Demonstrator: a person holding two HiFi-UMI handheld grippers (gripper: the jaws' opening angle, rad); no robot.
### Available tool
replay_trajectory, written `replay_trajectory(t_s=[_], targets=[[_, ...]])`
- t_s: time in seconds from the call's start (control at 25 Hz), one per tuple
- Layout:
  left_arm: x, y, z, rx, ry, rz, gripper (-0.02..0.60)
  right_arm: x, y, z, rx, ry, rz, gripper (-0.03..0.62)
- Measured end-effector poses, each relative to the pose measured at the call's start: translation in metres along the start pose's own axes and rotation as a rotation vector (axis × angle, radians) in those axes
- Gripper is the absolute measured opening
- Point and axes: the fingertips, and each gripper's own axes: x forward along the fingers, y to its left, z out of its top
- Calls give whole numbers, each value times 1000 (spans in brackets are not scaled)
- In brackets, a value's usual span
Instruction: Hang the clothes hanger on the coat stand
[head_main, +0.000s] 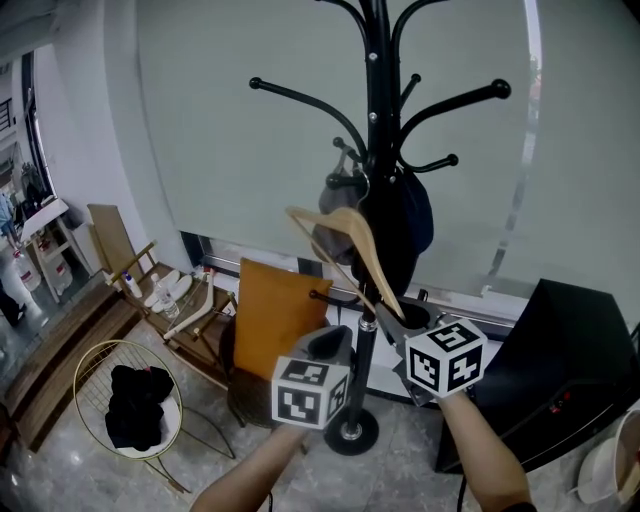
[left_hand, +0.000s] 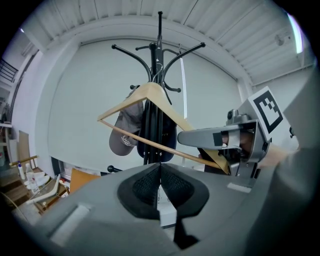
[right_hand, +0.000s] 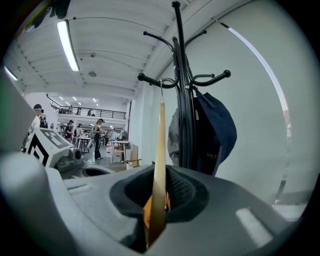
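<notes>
A black coat stand rises in the middle, in front of a pale blind. The wooden hanger is tilted up against it, and my right gripper is shut on the hanger's lower end. In the right gripper view the hanger runs edge-on out of the jaws, its metal hook right by a stand arm; whether the hook rests on the arm is unclear. My left gripper is shut and holds nothing, just left of the right one and below the hanger.
A grey cap and a dark blue cap hang on the stand. An orange panel, a wooden chair and a wire basket with black cloth stand to the left. A black box is at right.
</notes>
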Motion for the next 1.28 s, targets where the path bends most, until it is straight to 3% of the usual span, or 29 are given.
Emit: replay_trajectory(t_s=[0.84, 1.28], targets=[[-11, 6, -11, -4, 18, -3, 5, 1, 2, -11, -11, 2, -39, 40], [-20, 2, -13, -1, 15, -24, 5, -18, 8, 4, -22, -74, -88, 51]])
